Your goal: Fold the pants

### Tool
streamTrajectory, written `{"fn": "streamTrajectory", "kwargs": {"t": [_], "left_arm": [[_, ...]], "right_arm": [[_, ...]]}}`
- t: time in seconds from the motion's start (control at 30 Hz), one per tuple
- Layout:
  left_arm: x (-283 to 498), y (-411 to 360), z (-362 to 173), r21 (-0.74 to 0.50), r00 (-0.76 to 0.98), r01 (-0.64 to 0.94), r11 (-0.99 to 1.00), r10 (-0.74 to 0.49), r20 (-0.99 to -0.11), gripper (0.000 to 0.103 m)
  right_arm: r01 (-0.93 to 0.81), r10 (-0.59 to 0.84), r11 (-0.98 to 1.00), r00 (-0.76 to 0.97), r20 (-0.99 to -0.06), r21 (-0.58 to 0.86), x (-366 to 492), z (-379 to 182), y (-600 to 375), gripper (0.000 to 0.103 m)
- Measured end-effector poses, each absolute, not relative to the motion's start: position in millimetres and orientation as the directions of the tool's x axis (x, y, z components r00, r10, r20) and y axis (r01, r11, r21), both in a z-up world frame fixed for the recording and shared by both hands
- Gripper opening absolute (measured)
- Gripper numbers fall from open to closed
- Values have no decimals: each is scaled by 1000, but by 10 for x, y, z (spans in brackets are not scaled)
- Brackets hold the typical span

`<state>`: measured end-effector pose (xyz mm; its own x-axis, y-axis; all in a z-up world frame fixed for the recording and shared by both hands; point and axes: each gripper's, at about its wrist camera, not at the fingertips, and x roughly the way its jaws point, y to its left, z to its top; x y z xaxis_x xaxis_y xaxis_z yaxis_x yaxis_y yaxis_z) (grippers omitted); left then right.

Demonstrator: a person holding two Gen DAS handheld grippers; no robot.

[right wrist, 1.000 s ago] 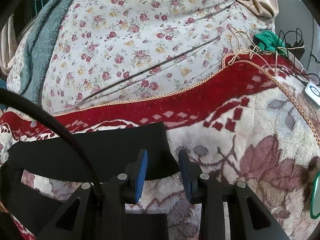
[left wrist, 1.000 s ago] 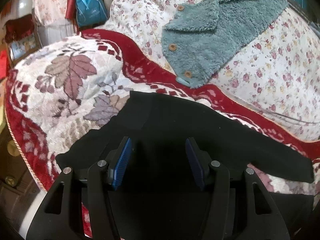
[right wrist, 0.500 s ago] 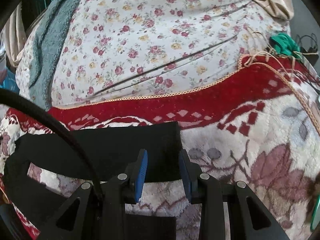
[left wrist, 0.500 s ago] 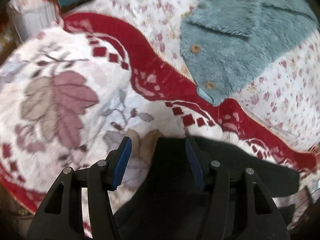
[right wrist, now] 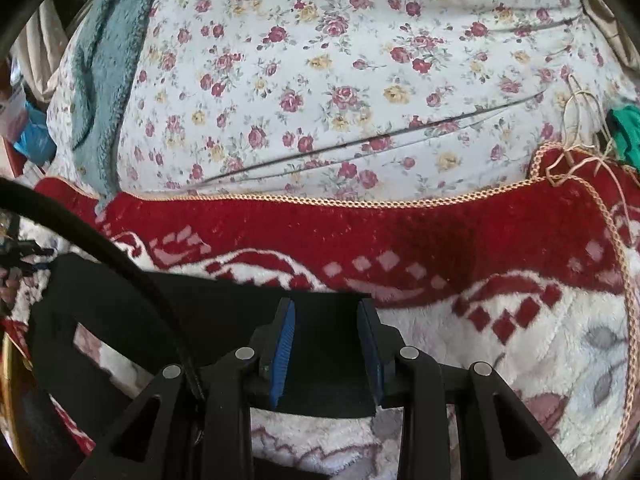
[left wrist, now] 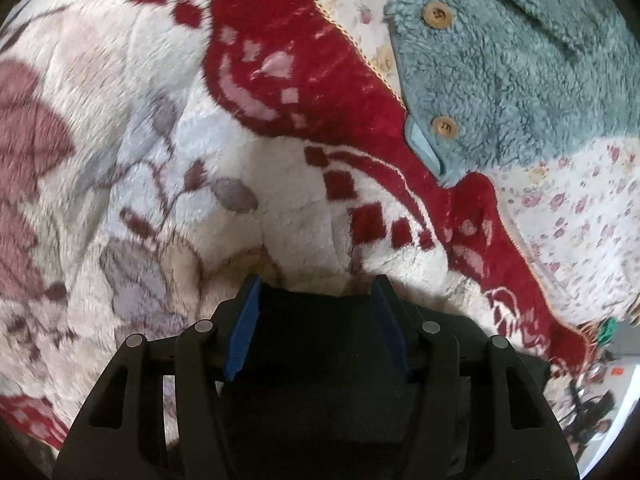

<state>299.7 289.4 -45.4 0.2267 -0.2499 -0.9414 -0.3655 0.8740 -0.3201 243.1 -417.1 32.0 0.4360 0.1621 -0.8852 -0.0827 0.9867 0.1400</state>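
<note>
- The black fabric pants (left wrist: 320, 344) lay flat on the plush red-and-white leaf-patterned blanket (left wrist: 132, 128), directly under both tools.
- In the left wrist view, the pants' edge ran across between the left gripper (left wrist: 316, 292)'s blue-padded fingers (left wrist: 244, 320), close to their tips, with dark cloth filling the gap behind it.
- Those jaws stood moderately wide, one on each side of the cloth; whether the pads pressed on it could not be told.
- In the right wrist view, a corner of the pants sat between the right gripper (right wrist: 326, 316)'s blue pads (right wrist: 282, 354), reaching just past the tips.
- Those jaws stood narrower, and a grip could not be confirmed either.
- From there the pants stretched away to the left of the right gripper, crossed by a black cable (right wrist: 100, 248).
- Ahead and to the right of the left gripper lay a teal fleece garment with round wooden buttons (left wrist: 520, 64), overlapping the blanket's red border.
- Beyond the right gripper, past the blanket's gold-braided edge, spread a white rose-printed sheet (right wrist: 340, 60).
- A green object (right wrist: 626, 132) sat far right of it.
</note>
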Motion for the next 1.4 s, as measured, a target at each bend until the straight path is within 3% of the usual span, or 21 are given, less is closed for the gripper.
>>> {"fn": "streamTrajectory", "kwargs": {"t": [0.17,0.3,0.43,0.57,0.9,0.93,0.97,1.03,1.4], "left_arm": [[3065,2888,-581,-293,200,-357,887,-234,-951,53],[3072,2811,-585,-201,179,-309,929,-151,-972,18],[3031,2794,-566,-194,204,-269,943,-141,-969,9],[2990,2776,-435,-202,248,-252,946,-139,-959,8],[2861,2730,-132,-246,324,-194,950,-175,-930,8],[2853,2725,-122,-245,324,-192,950,-174,-930,8],[2856,2710,-111,-242,325,-190,951,-172,-930,8],[2843,2686,-76,-237,327,-189,953,-166,-930,8],[2568,2713,229,-292,394,-164,942,-209,-895,8]], "right_arm": [[-66,175,984,426,-888,163,2539,352,-4252,30],[-67,272,962,343,-899,266,2672,261,-4376,31],[-33,274,961,247,-930,275,2805,84,-4460,30],[72,324,934,242,-915,350,2940,-65,-4588,31],[169,243,952,96,-965,256,3258,-708,-4593,31],[154,253,952,84,-964,264,3257,-714,-4566,28],[132,270,951,95,-958,281,3252,-690,-4542,13],[119,276,950,104,-956,288,3223,-645,-4524,4],[95,348,920,250,-903,381,2833,-156,-4704,2]]}}
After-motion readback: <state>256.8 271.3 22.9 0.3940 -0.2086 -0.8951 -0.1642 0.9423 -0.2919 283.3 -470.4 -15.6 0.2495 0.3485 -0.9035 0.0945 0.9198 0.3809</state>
